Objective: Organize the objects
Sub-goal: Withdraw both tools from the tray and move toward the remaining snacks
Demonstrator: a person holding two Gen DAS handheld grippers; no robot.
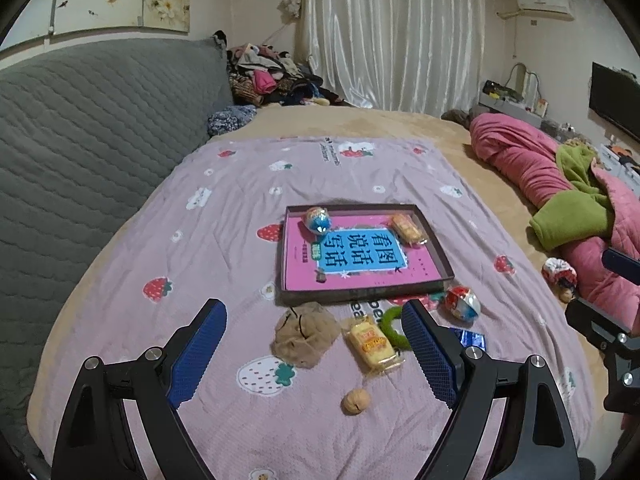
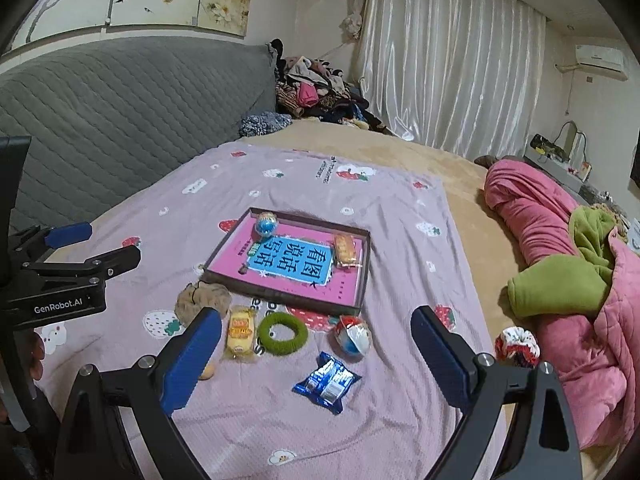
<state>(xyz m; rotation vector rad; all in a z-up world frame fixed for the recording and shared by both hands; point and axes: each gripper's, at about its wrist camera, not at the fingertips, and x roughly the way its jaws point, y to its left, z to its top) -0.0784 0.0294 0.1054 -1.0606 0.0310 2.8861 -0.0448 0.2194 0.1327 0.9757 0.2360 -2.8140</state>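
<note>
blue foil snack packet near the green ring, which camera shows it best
The right wrist view: the shiny blue foil snack packet lies whole and unobstructed on the lilac strawberry-print sheet. In the left wrist view only a blue corner shows behind the left hand-held gripper, whose finger hides the rest.

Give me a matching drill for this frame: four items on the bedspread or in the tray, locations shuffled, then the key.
Items:
1. blue snack packet
2. green ring
3. walnut
4. orange-wrapped cake

Places:
A. inside the tray, on the pink book
B. on the bedspread, between the yellow cake and the near foil egg
C. on the bedspread, nearest the right wrist camera, below the foil egg
D. alone on the bedspread, below the yellow cake in the left wrist view

Pairs: 1-C, 2-B, 3-D, 4-A
</note>
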